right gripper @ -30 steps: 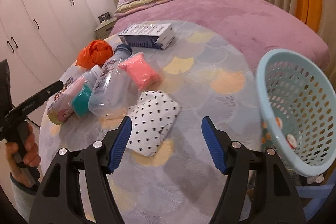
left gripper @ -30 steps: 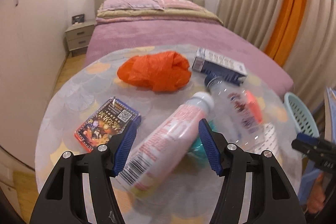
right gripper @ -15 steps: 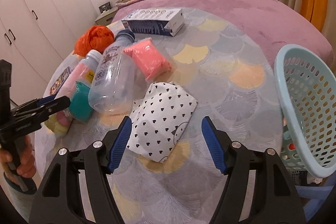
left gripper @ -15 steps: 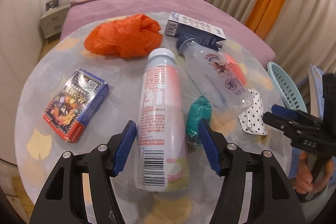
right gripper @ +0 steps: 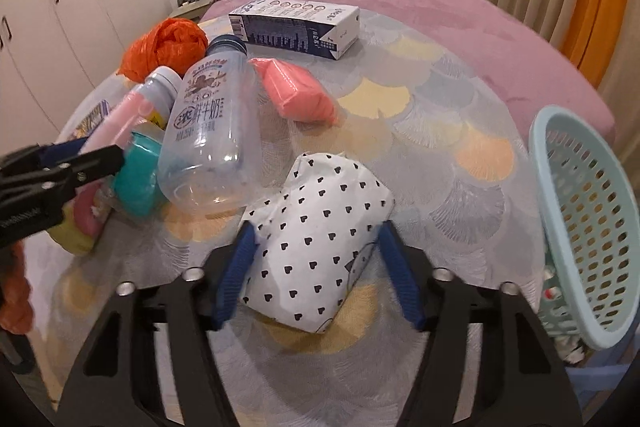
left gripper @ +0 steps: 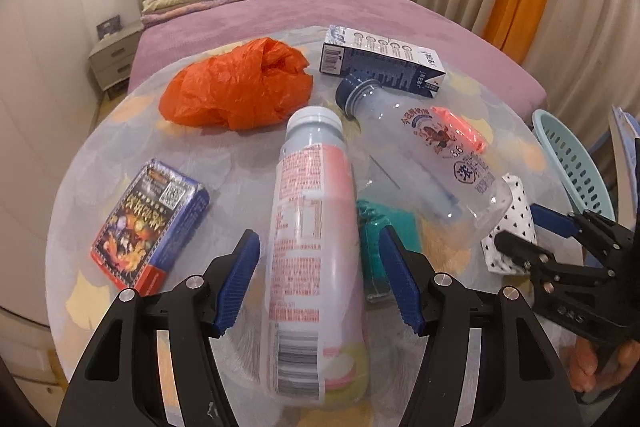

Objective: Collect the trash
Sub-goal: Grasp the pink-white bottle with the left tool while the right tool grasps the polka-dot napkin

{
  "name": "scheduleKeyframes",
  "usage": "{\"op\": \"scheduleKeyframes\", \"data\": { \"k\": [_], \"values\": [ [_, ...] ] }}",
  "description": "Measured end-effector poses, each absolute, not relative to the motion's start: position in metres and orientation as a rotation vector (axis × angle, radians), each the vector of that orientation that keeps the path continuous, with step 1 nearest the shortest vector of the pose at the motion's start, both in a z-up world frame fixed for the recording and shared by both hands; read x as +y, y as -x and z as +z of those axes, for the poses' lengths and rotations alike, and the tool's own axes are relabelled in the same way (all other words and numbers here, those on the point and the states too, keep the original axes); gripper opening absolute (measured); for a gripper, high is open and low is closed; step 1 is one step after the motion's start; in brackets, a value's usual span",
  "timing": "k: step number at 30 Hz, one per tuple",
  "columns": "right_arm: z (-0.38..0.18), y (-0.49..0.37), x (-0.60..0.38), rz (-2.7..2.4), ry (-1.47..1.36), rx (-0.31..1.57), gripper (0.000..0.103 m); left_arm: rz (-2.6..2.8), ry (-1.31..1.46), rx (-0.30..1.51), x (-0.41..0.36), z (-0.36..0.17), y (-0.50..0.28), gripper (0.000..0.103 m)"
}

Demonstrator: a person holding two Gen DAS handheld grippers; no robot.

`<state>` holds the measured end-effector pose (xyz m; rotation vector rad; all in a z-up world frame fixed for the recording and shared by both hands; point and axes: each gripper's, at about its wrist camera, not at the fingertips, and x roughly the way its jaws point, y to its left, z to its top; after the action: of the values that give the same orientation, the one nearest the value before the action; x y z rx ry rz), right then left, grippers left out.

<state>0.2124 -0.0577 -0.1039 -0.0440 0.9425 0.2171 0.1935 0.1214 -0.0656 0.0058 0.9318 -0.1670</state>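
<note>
Pink-and-white label on the bottle (left gripper: 312, 247) with pale grey cap; clear bottle (right gripper: 212, 131) with navy cap; crumpled bag (left gripper: 240, 91) bright orange; carton (right gripper: 296, 27) navy and white; pouch (right gripper: 316, 239) white with black hearts; packet (right gripper: 296, 93) salmon pink; teal wrapper (right gripper: 138, 179); basket (right gripper: 580, 211) pale aqua; tablecloth (right gripper: 440, 131) grey scallops with yellow and peach patches; gripper pads (right gripper: 236, 275) blue.

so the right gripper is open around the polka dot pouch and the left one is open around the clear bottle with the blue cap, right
Not quite. The left gripper is open around the pink bottle, not the clear bottle, which lies beside it; the left wrist view shows this. The right gripper is indeed open around the polka dot pouch.
</note>
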Motion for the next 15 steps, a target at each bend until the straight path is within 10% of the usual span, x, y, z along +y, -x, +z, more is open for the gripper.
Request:
{"op": "scheduleKeyframes", "data": {
  "k": [15],
  "values": [
    [-0.102, -0.209, -0.054, 0.256, 0.063, 0.928, 0.031, -0.133, -0.02, 1.033, 0.131, -0.078, -0.192, 0.054]
  ]
}}
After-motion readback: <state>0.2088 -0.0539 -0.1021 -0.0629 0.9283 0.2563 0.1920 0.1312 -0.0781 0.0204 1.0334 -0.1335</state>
